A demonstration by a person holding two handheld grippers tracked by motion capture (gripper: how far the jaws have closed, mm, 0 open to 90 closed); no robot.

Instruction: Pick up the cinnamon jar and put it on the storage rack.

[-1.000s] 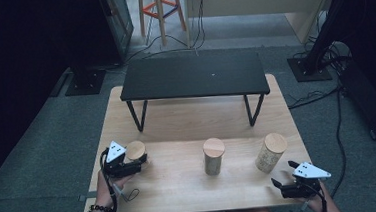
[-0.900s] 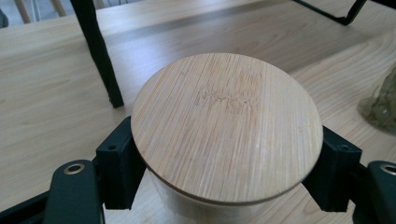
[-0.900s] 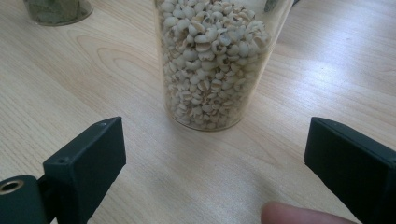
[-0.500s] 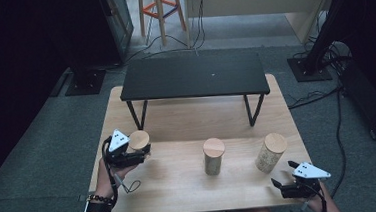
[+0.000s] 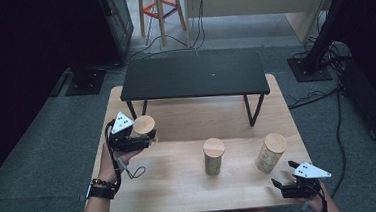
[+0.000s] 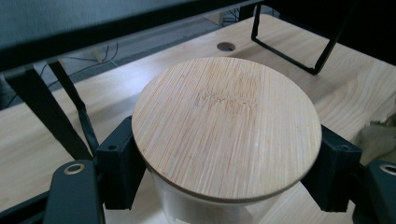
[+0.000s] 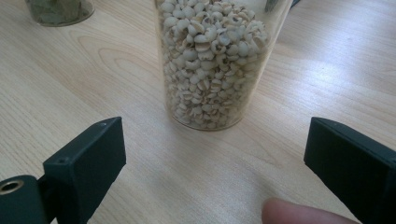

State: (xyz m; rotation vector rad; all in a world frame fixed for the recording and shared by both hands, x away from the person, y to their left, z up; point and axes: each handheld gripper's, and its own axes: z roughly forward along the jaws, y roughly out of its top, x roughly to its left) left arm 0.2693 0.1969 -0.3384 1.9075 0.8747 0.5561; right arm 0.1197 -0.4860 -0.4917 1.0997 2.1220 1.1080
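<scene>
Bamboo-lidded jar (image 5: 143, 125) is pinched in the left tool (image 5: 137, 139), just before the black shelf (image 5: 194, 77); right tool (image 5: 286, 185), farther from the shelf, gapes beside the grain jar (image 5: 270, 152).

jar (image 5: 143, 130) — bamboo lid on | upright | near table's left edge

Count: 3 jars (image 5: 144, 128) with bamboo lids; 2 grippers (image 5: 128, 135); 1 black shelf (image 5: 194, 76); 1 wooden table (image 5: 181, 186); 1 stool (image 5: 159, 8).

Matt bamboo lid (image 6: 226, 128) (fine-grained), clear glass jar (image 7: 219, 60) — smooth pale wooden table (image 5: 181, 186)
</scene>
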